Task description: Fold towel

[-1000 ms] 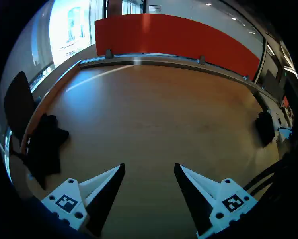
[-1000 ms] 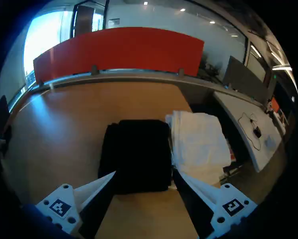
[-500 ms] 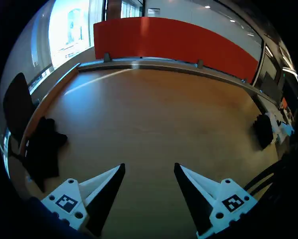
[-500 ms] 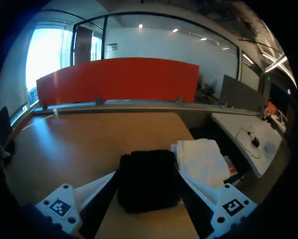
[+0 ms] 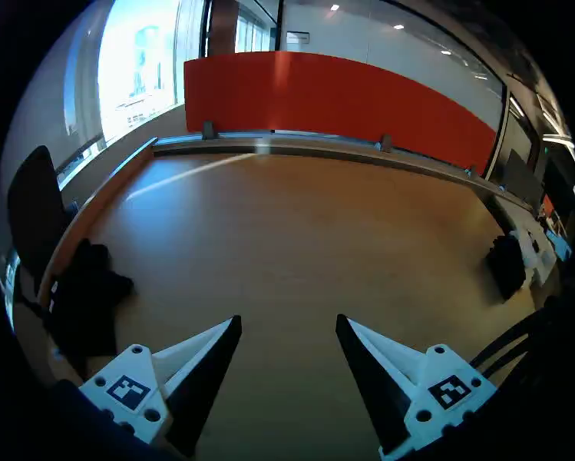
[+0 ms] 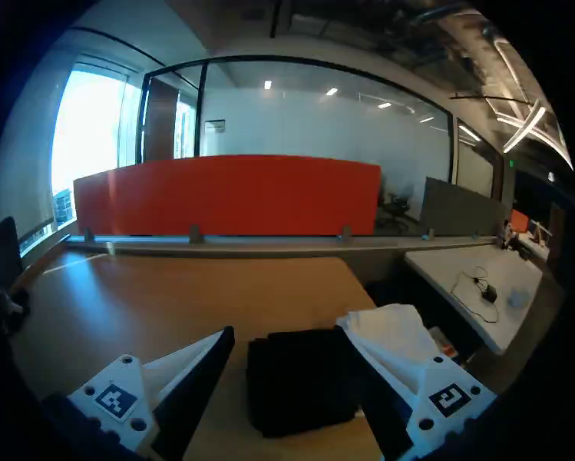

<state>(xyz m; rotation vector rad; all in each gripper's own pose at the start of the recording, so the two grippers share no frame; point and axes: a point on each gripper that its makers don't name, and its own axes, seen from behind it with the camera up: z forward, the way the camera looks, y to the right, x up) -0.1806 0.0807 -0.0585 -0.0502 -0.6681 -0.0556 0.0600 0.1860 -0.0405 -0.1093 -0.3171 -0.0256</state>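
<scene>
Far to the left, well out from the left end of the red panel [image 5: 341,96], a crumpled black towel [image 5: 87,296] lies in a heap at the edge of the bench [image 5: 302,223]. A dark chair [image 5: 34,207] stands just beyond that edge. The left tongs [image 5: 288,319] hang over bare wood in front of the panel's middle, fingers spread wide and holding nothing.

In the right gripper view the right tongs [image 6: 285,332] are also spread wide and empty, tilted up so that the red panel [image 6: 226,196] stands across the middle of the picture. Below them, out from the panel's right end, a folded black towel [image 6: 302,380] lies flat and square on the bench [image 6: 172,296]. It sits between the two fingers as seen, but neither finger presses on it. A folded white towel [image 6: 391,330] lies right beside it, on the side nearer the bench's right edge. Past the panel's right end stands a separate white desk [image 6: 471,296].

The folded pieces look finished and let go, so the work seems to be between towels. The heap at the left is probably next. That calls for carrying the tongs over to it, pinching an edge or corner, dragging it onto the bare wood before the panel and spreading it flat before any fold.
</scene>
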